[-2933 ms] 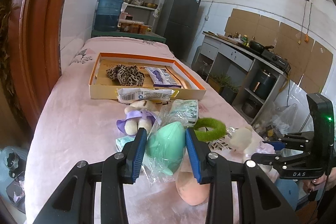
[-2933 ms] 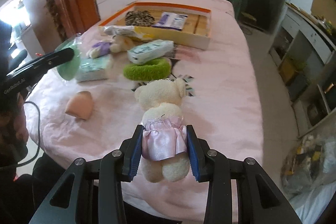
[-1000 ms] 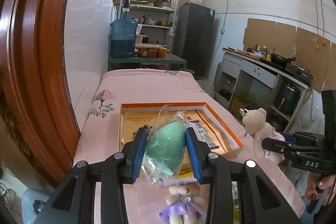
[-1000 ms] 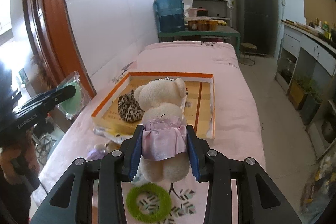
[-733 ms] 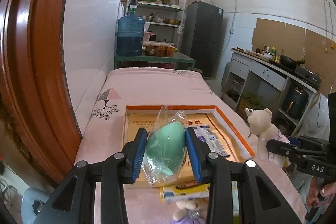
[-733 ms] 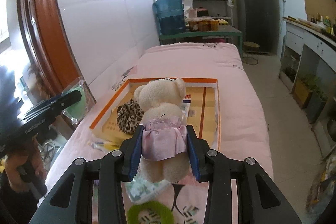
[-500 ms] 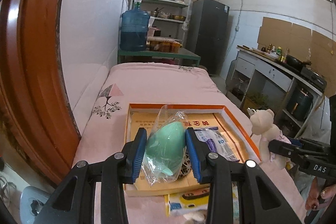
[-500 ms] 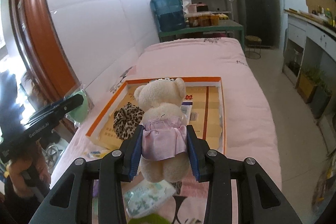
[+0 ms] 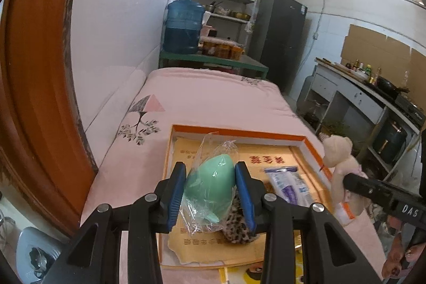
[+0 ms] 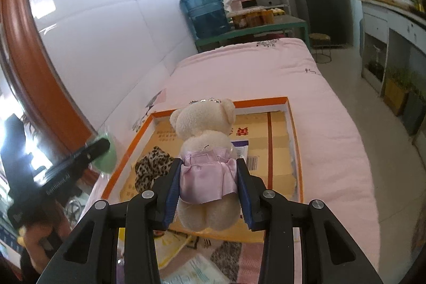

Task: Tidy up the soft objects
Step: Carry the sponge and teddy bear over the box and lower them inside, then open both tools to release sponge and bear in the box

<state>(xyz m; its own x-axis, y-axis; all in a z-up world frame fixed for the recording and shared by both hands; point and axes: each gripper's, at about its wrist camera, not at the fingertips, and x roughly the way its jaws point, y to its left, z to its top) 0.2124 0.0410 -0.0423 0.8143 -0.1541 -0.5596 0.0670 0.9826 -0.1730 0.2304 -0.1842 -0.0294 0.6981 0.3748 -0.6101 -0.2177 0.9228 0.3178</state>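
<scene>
The soft cream plush bear in a pink satin dress (image 10: 206, 148) was clamped at its compressible waist by the right hand-held gripper (image 10: 209, 188) above the orange-rimmed cardboard tray (image 10: 293, 140), judged light.

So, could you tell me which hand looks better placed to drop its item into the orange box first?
Left, probably: the left gripper holds its bagged green sponge above the orange box, whereas the right's teddy bear sits at the edge.
</scene>
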